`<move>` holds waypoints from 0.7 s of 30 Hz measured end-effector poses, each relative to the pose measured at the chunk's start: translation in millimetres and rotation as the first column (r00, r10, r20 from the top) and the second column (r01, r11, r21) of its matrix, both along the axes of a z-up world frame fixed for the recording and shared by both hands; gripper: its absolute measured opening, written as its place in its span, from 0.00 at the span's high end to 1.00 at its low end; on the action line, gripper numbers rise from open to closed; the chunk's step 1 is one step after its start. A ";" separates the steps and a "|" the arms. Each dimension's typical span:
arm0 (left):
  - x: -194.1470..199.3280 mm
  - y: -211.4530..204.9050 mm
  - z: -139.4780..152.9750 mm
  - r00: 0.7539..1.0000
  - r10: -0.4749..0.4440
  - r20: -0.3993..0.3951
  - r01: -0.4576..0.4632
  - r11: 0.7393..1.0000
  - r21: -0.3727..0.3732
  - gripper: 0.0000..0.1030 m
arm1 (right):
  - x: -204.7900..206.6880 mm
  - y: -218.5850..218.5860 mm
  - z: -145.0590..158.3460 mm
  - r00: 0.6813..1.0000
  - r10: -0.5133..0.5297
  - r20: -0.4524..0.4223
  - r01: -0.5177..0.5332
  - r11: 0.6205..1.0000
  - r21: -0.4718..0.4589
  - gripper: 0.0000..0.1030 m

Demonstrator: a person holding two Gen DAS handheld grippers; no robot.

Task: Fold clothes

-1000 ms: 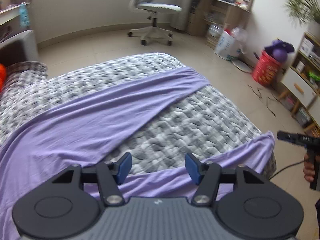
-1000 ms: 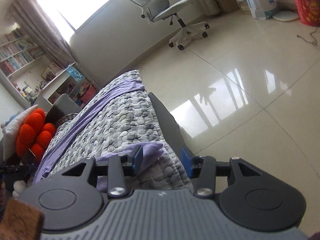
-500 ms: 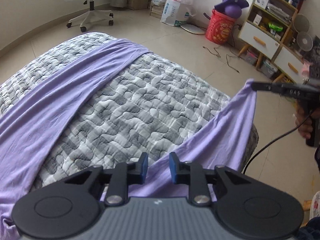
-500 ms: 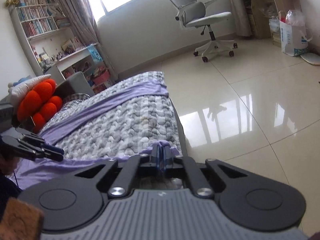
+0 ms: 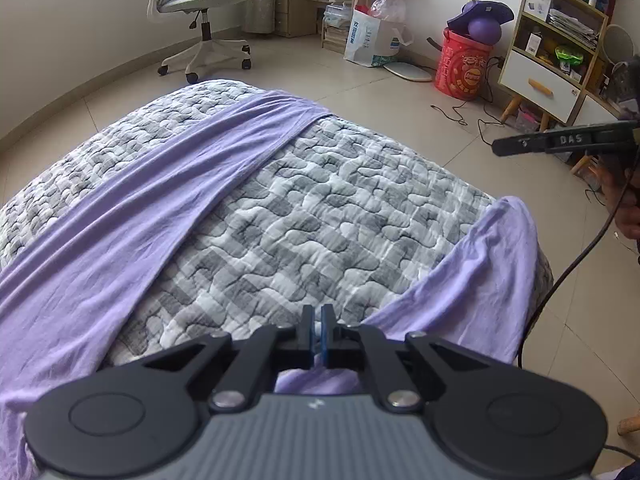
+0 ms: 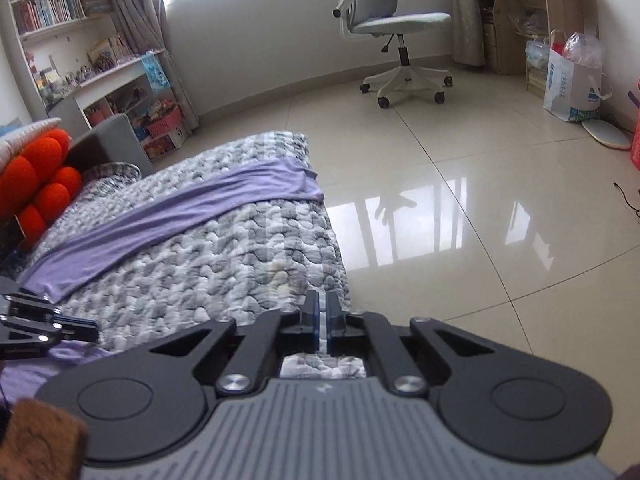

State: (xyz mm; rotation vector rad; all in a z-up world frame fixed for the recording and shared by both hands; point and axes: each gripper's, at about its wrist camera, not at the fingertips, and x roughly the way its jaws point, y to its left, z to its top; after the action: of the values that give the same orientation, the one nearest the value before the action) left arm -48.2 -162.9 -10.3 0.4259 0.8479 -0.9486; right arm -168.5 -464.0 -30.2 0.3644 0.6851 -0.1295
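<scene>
A purple garment (image 5: 160,208) lies spread across a bed's grey quilt (image 5: 320,208). One band of it runs to the far corner, and another part (image 5: 500,264) hangs over the right corner. My left gripper (image 5: 318,322) is shut on the garment's near edge, and purple cloth shows under its fingers. The right wrist view shows this gripper (image 6: 80,330) at the left, over purple cloth. My right gripper (image 6: 322,314) hovers above the bed's edge; its jaws are opening a slit with nothing between them. In the left wrist view the right gripper (image 5: 500,146) is clear of the cloth.
Shiny tiled floor surrounds the bed. On it stand a white office chair (image 5: 200,4), a paper bag (image 5: 372,40), a red bucket (image 5: 464,64) and a white-and-wood cabinet (image 5: 548,76). Cables (image 5: 460,114) lie loose. An orange cushion (image 6: 36,176) sits at the bed's head.
The left jaws closed on the garment's near edge. The right gripper pinched and lifted the right corner, then let it go; the corner fell back on the bed and the gripper drew away.
</scene>
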 end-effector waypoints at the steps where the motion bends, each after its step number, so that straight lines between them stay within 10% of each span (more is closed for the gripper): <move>1: -0.1 2.2 0.2 1.000 0.002 0.003 -0.002 1.000 -0.004 0.97 | -7.8 -5.9 -5.4 1.000 -0.010 0.010 0.009 0.999 0.053 0.86; 5: 6.2 15.3 2.4 0.999 0.035 -0.024 -0.036 0.998 -0.042 0.97 | -65.7 -33.3 -30.0 0.995 -0.083 0.063 0.065 0.969 0.237 0.73; 11: -9.1 -2.9 5.7 0.998 -0.069 -0.005 0.068 0.995 -0.072 0.93 | -93.1 -30.0 -47.4 0.998 -0.047 0.035 0.041 0.989 0.142 0.71; 15: -13.5 -18.8 9.6 0.994 -0.109 0.020 0.111 0.991 -0.074 0.87 | -74.1 -24.4 -33.5 0.995 -0.017 0.098 0.002 0.988 0.152 0.49; 19: -20.8 -35.7 17.2 0.985 -0.170 0.038 0.173 0.980 -0.093 0.86 | -53.0 -14.4 -33.0 0.997 0.042 0.064 -0.047 0.995 0.085 0.49; 21: -25.8 -45.5 17.2 0.977 -0.205 0.051 0.209 0.974 -0.082 0.85 | -48.5 -5.9 -32.5 0.997 0.065 0.050 -0.066 0.997 0.033 0.83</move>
State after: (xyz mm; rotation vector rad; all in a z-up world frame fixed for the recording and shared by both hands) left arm -74.0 -208.4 6.9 0.4635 0.7303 -1.1615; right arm -216.9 -469.9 -62.7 0.3768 0.6513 -0.0463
